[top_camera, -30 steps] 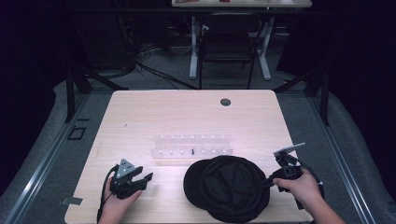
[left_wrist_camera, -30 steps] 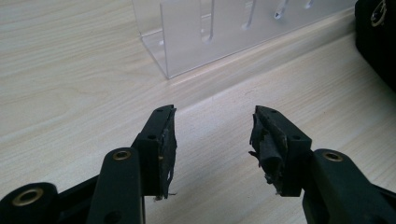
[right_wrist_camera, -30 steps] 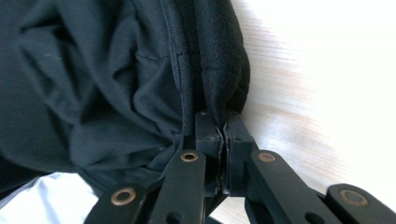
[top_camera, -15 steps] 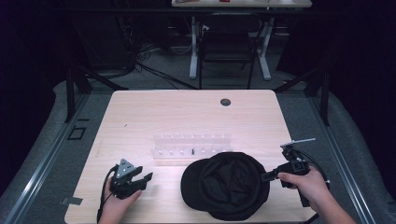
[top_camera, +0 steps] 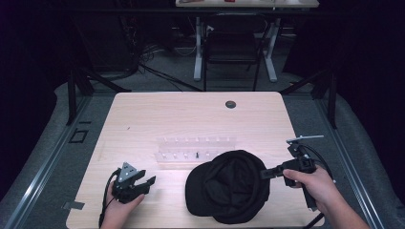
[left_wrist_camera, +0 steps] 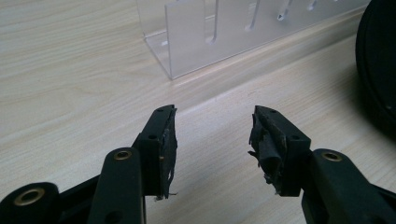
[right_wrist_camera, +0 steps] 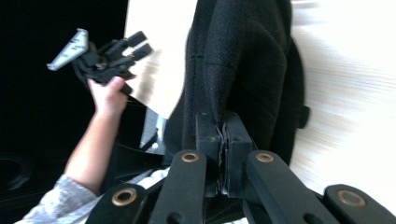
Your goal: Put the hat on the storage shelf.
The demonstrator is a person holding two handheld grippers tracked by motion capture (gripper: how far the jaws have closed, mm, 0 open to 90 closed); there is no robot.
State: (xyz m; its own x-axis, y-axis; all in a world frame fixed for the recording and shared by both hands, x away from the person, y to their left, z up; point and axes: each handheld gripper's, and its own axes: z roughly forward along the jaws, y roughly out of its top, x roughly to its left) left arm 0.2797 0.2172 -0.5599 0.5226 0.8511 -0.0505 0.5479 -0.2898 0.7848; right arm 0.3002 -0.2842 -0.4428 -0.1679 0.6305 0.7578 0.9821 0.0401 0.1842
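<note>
A black cap (top_camera: 229,186) lies on the wooden table (top_camera: 191,114) near its front edge, right of centre. My right gripper (top_camera: 264,174) is shut on the cap's right edge; in the right gripper view the jaws pinch a fold of the cap's fabric (right_wrist_camera: 243,60) at the right gripper's tips (right_wrist_camera: 223,126). My left gripper (top_camera: 143,183) rests low at the front left, open, with nothing between its fingers (left_wrist_camera: 163,140). The cap's rim (left_wrist_camera: 380,60) shows at the right edge of the left gripper view. The left gripper (right_wrist_camera: 140,43) is also seen beyond the cap.
A clear acrylic rack (top_camera: 196,148) with rows of pegs stands mid-table just behind the cap, and its corner (left_wrist_camera: 210,32) is close ahead of the left jaws. A small dark peg (top_camera: 197,154) sits in it. A round grommet (top_camera: 230,103) lies at the back.
My right gripper has moved right and away from the front edge with the cap's edge in it, so the cap has stretched and shifted rightward. The left gripper has stayed put.
</note>
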